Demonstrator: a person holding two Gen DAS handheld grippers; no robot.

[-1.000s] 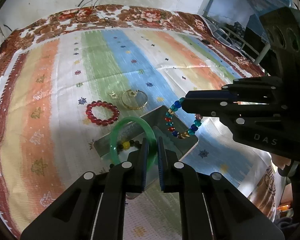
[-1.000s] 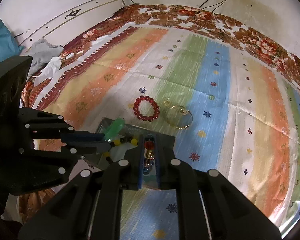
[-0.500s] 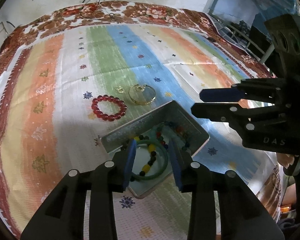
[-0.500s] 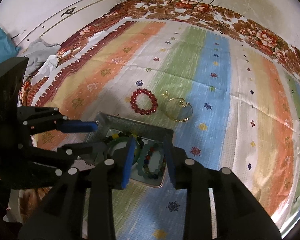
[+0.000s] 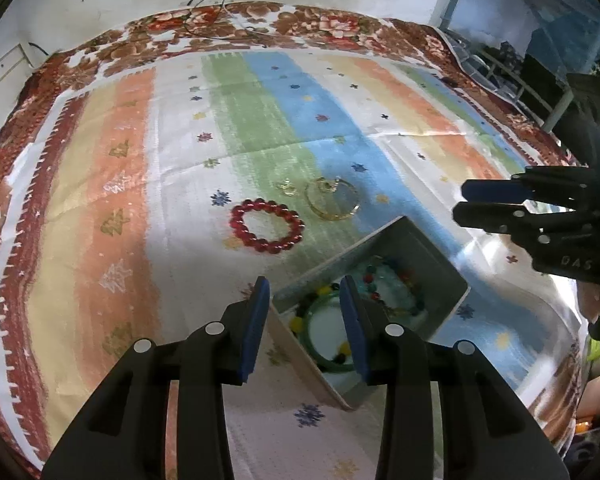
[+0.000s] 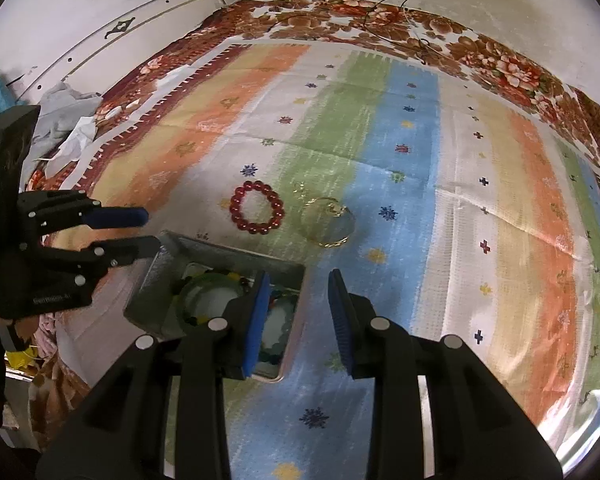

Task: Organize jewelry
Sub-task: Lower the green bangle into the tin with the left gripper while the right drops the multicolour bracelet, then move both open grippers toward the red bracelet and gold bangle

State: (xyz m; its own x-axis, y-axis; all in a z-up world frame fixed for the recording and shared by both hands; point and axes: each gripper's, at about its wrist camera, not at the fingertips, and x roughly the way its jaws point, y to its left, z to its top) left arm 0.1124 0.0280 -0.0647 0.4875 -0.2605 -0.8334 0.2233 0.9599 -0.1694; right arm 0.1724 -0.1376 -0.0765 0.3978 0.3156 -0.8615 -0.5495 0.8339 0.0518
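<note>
Left wrist view: left gripper (image 5: 304,312) jaws apart, empty, above metal tray (image 5: 440,256) at frame centre holding green bangle (image 5: 312,312), beaded bracelets. Right gripper (image 6: 296,304) likewise parted. Red bead bracelet (image 5: 266,226), gold hoop (image 5: 332,202) on striped cloth (image 5: 260,128) beyond tray.

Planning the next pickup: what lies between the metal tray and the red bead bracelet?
Only bare striped cloth lies between the metal tray and the red bead bracelet; the right wrist view shows this. The gold hoop sits off to the side.
</note>
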